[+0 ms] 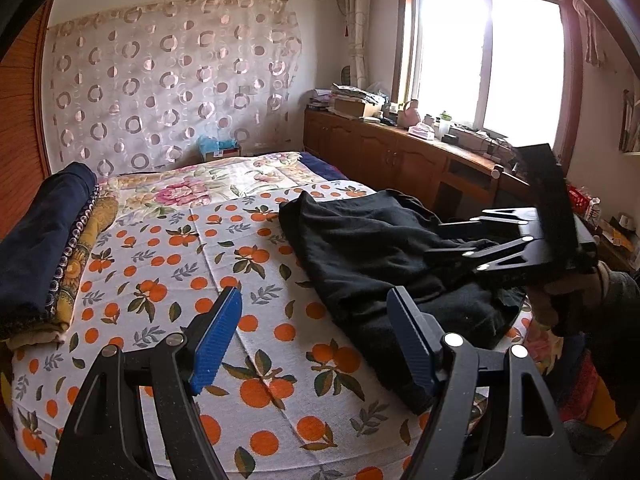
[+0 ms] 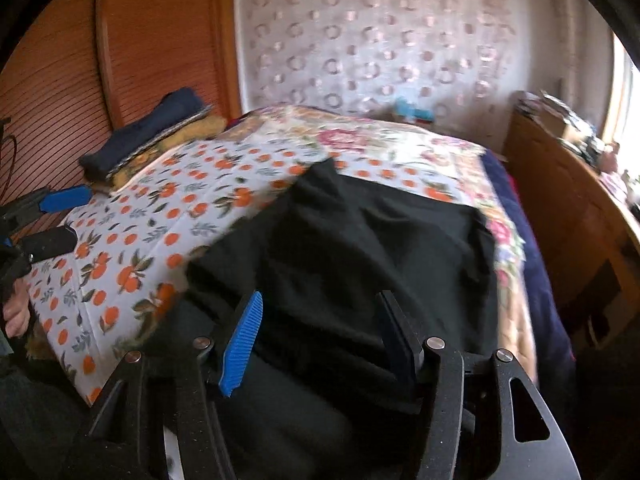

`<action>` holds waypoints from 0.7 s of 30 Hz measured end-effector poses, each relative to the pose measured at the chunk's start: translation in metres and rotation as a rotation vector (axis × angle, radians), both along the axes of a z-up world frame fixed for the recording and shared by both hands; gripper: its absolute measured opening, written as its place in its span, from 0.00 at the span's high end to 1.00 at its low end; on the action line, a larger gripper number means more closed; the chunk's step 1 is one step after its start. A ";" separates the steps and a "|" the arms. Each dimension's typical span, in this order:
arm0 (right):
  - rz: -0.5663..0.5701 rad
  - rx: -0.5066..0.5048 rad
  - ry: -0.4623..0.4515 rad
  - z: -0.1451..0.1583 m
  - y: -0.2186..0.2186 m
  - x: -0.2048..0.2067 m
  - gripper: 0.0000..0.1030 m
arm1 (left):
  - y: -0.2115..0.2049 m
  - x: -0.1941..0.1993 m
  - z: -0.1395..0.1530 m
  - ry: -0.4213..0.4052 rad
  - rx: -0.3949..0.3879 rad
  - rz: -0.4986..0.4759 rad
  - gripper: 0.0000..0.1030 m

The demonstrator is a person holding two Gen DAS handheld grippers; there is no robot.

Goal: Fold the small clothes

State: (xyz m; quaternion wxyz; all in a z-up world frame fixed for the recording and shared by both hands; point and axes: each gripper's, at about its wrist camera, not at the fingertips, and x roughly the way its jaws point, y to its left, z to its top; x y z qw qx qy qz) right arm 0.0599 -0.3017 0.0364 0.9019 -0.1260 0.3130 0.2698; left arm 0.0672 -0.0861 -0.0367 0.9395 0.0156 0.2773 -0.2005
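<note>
Black garment lies partly folded and rumpled on the bed, toward the near right corner of the orange-print sheet, its far edge reaching the border of the floral quilt. In the right wrist view the same dark cloth fills the middle, blurred, with one peak raised toward the far side.

The left tool hangs over the near edge of the bed with its blue pads spread wide; nothing sits between them, and the right pad stands just beside the garment's near edge.

The right tool is over the garment with its jaws parted. The cloth lies below and beyond them, and the pads do not press on it. From the left view this tool reaches in from the right edge of the bed, fingers low over the black cloth.

A stack of folded dark blue and yellow fabrics rests at the left edge of the bed.
</note>
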 end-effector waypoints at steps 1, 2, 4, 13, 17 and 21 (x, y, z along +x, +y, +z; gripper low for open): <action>0.016 -0.007 0.004 -0.002 0.004 0.009 0.41 | 0.000 0.000 0.001 0.001 0.000 0.003 0.26; 0.034 -0.012 0.010 -0.005 0.013 0.020 0.41 | 0.002 0.001 0.000 0.002 -0.001 0.007 0.26; 0.066 -0.021 0.026 -0.010 0.024 0.028 0.41 | 0.005 0.001 -0.001 0.005 -0.003 0.014 0.26; 0.183 -0.097 0.098 -0.029 0.065 0.049 0.41 | 0.021 0.002 -0.008 0.021 -0.013 0.054 0.26; 0.196 -0.149 0.107 -0.037 0.080 0.056 0.41 | 0.022 0.003 -0.011 0.030 -0.014 0.058 0.26; 0.190 -0.107 0.143 -0.038 0.083 0.070 0.44 | 0.018 0.003 -0.013 0.034 -0.009 0.049 0.26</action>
